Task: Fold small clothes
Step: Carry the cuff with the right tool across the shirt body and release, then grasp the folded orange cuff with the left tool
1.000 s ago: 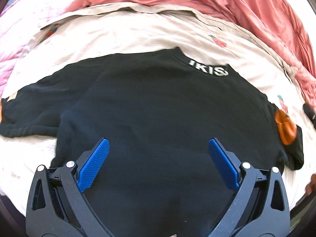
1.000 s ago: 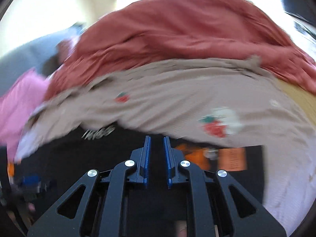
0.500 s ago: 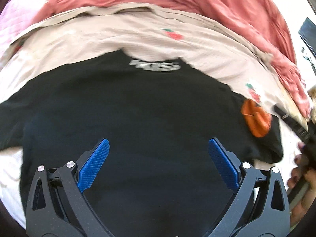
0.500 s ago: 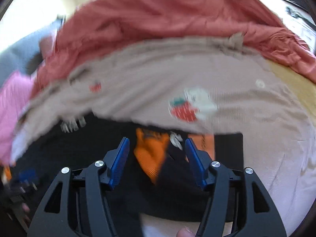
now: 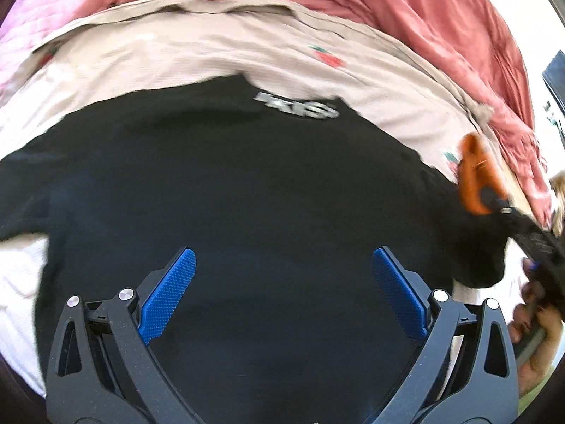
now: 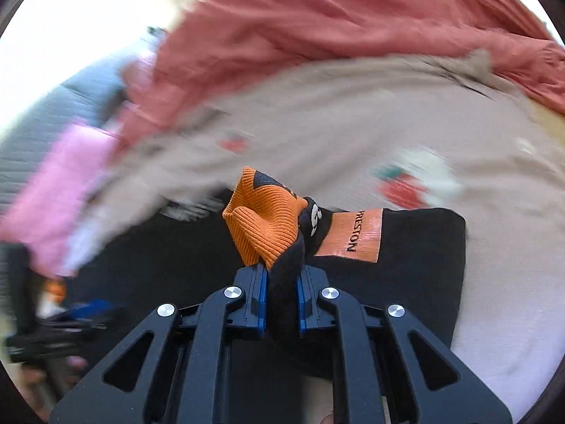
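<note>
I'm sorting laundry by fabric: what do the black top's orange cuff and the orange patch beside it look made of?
The orange cuff, pinched in the right tongs, looks like matte ribbed knit: fine parallel ridges show. The orange patch on the black top looks smoother with a slight sheen, probably a printed or rubbery transfer; it carries black lettering.

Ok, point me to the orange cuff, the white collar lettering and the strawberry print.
orange cuff [image 6: 263,217], right wrist view, on the ribbed knit just above the tool.
white collar lettering [image 5: 300,107], left wrist view, mid lettering at the black top's neckline.
strawberry print [image 5: 326,57], left wrist view, on the red berry on the beige cloth.
</note>
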{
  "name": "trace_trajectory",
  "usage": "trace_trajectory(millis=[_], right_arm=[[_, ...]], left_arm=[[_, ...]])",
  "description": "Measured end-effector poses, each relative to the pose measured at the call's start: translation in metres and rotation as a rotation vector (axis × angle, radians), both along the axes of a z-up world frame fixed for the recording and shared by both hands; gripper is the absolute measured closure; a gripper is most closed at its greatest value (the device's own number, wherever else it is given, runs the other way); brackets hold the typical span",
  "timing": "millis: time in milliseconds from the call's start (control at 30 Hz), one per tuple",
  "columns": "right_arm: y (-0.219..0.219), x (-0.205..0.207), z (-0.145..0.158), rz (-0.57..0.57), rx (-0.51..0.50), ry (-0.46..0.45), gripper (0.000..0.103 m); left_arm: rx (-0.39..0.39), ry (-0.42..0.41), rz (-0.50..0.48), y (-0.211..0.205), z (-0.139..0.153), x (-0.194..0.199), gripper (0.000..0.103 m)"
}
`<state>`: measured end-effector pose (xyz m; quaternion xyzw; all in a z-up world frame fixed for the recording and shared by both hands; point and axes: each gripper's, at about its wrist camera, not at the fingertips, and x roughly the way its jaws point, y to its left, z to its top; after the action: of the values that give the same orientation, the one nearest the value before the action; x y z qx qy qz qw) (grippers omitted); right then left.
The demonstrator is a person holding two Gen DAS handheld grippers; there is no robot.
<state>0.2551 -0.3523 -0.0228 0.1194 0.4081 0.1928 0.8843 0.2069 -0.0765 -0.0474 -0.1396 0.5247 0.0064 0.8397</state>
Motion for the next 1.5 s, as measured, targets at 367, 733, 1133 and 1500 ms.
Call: trace_trajectory(millis=[367,733,1133,1500], right_arm=[[0.066,-0.012,-0.006,0.241,0.013,0.031,0.05],[0.013,-0.003,-0.026,-0.007,-0.247,0.111,0.05],[0.009,0.01,-0.045,-0.041,-0.253,0.191,0.046],[0.005,0.012,-0.047,-0.061,-0.223,0.208,0.044]], left_arm=[[-0.031,0.011,0.146,0.055,-0.002,-0.009,0.009],[-0.178,0.006,-0.056,-0.021,-0.023,0.018,0.029],[-0.317,-0.007,-0.469,-0.076,-0.02,0.042,0.04],[-0.154,-0.043,-0.542,-0.071,-0.022,0.044,0.026]])
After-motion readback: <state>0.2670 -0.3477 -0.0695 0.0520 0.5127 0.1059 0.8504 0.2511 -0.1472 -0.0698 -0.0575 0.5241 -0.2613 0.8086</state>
